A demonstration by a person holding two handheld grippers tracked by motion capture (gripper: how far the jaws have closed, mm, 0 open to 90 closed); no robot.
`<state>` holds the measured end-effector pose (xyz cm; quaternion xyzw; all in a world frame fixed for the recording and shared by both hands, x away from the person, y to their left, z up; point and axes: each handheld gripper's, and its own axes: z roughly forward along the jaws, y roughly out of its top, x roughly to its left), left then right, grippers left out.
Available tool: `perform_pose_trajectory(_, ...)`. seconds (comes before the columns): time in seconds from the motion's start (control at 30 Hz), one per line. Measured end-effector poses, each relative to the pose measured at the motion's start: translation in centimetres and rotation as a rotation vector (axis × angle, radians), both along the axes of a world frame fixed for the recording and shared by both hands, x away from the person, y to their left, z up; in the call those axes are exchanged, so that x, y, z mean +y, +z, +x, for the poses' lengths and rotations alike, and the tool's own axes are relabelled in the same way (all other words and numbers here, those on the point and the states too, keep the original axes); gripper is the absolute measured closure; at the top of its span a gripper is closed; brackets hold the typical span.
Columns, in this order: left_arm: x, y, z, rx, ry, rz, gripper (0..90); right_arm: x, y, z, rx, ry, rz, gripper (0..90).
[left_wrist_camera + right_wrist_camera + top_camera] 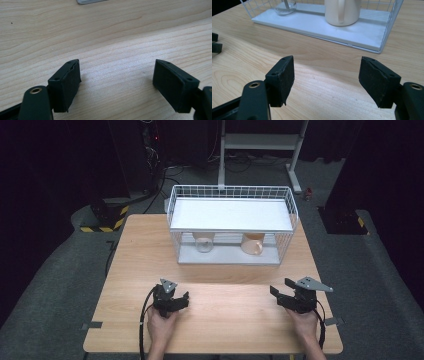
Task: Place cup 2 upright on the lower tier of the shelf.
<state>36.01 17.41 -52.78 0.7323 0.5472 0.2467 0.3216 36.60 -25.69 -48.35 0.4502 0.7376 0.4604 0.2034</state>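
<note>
A white wire rack [171, 207] stands at the back middle of the wooden table [230, 317]. On its lower shelf [317, 25], under the white upper shelf, a clear glass [204, 243] [285, 7] stands on the left and a cream mug [252, 245] [342, 11] on the right, its handle facing me. My left gripper [175, 296] [116, 80] hovers low over bare wood near the front left, open, with nothing between its jaws. My right gripper [283, 288] [325, 77] is at the front right, aimed toward the rack, open and holding nothing.
In the right gripper view, a tip of the left gripper [215, 45] shows at the left edge. Beyond the table are a grey floor, a metal stand [260, 142] and a yellow-and-black striped base [105, 220] at the back left. Bare wood lies between the grippers and the rack.
</note>
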Motion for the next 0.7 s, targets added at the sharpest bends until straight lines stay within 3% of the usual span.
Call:
perform_pose_trajectory(0.2,0.0,0.0,0.0,0.000,0.001,-0.001,22.7,0.0,-0.6,-0.3,0.007,-0.003,-0.017,30.1)
perform_pose_trajectory(0.47,0.0,0.0,0.0,0.000,0.001,-0.001,22.7,0.0,-2.2,-0.1,0.024,-0.018,-0.090,30.3)
perform_pose_trajectory(0.7,0.0,0.0,0.0,0.000,0.001,-0.001,22.7,-0.2,-3.1,0.7,0.067,-0.043,-0.137,30.1)
